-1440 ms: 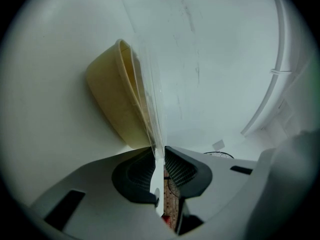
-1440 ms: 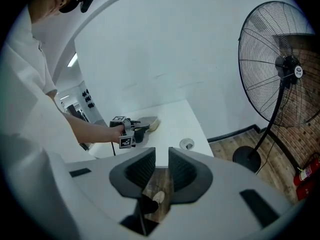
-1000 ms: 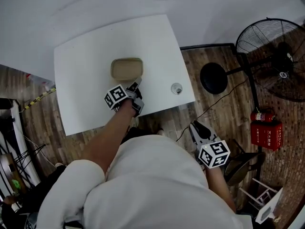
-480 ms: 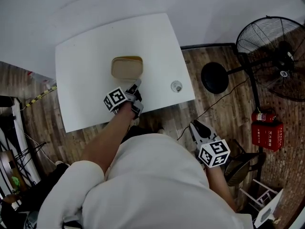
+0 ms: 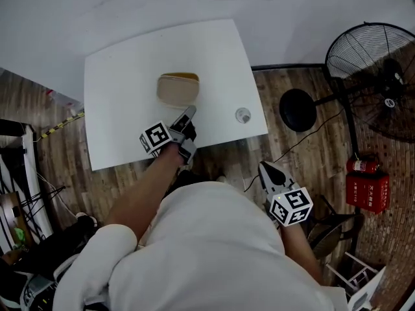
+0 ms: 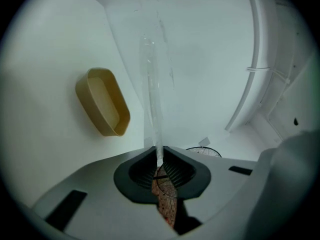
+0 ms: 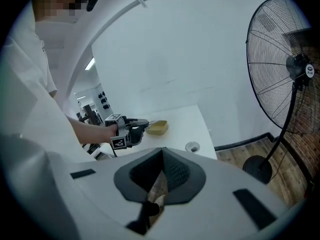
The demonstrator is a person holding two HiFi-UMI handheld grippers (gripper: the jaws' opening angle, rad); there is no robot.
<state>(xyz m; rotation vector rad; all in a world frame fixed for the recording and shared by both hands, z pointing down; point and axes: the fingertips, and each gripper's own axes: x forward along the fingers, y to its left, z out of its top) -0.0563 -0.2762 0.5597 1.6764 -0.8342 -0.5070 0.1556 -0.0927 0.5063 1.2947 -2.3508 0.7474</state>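
The tan tub [image 6: 102, 101] sits open near the middle of the worktop [image 5: 123, 83], and it now stands apart from what my left gripper [image 6: 160, 156] holds. A moment ago the clear lid [image 6: 152, 99] lay flat against the tub's rim. Now I see the lid edge-on, rising from the fingers with bare worktop between it and the tub. The left fingers are closed down on the lid's lower edge, pinching it thin between the pads.

From the head view, the left gripper [image 5: 189, 113] is over the near edge of the worktop, pointing at the tub [image 5: 178, 88] and just short of it. So the lid has come off and is clear of the tub, and the tub has not visibly moved.

Further right, a small round cap [image 5: 242, 115] lies by the near right corner, untouched.

My right gripper [image 5: 267, 170] hangs off the worktop, over the wooden floor by my side. Its fingers stood apart a second ago. In the right gripper view they have now come together [image 7: 162, 156] with nothing between them. The fan [image 7: 285, 64] stands at the far right.
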